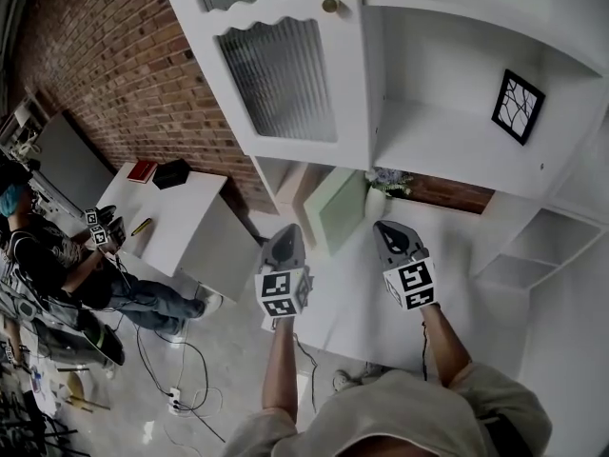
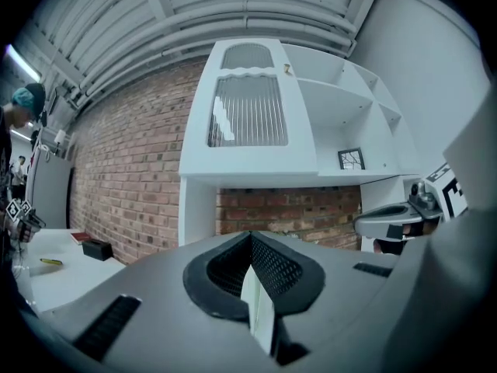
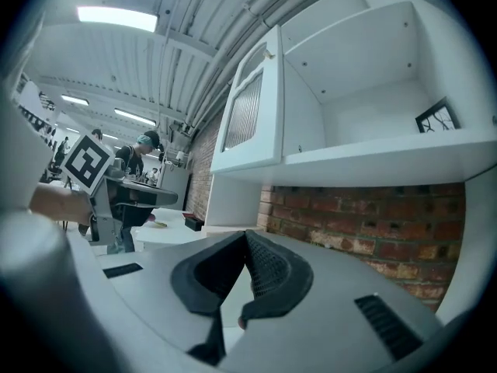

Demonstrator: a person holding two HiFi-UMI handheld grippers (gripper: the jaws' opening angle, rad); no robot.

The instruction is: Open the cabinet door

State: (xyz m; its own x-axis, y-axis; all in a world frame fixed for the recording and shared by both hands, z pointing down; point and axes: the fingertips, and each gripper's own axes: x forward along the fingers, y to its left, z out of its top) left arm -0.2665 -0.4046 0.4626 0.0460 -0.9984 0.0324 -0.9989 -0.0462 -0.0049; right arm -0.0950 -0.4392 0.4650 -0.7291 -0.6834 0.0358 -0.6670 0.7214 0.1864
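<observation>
Brick wall (image 1: 105, 55) behind a white cabinet (image 1: 447, 146). Its door (image 1: 276, 79), long axis upright, knob (image 1: 330, 6) at the right edge, lies above and ahead of my left gripper (image 1: 288, 234) and right gripper (image 1: 388, 231), both closed, empty.

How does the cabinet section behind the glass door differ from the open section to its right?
The door section is closed off by a shut door with ribbed glass and a round knob; the right section has no door and stands open. The right section shows a black-framed picture; what the door section holds cannot be made out through the glass. Both are white and sit side by side.
</observation>
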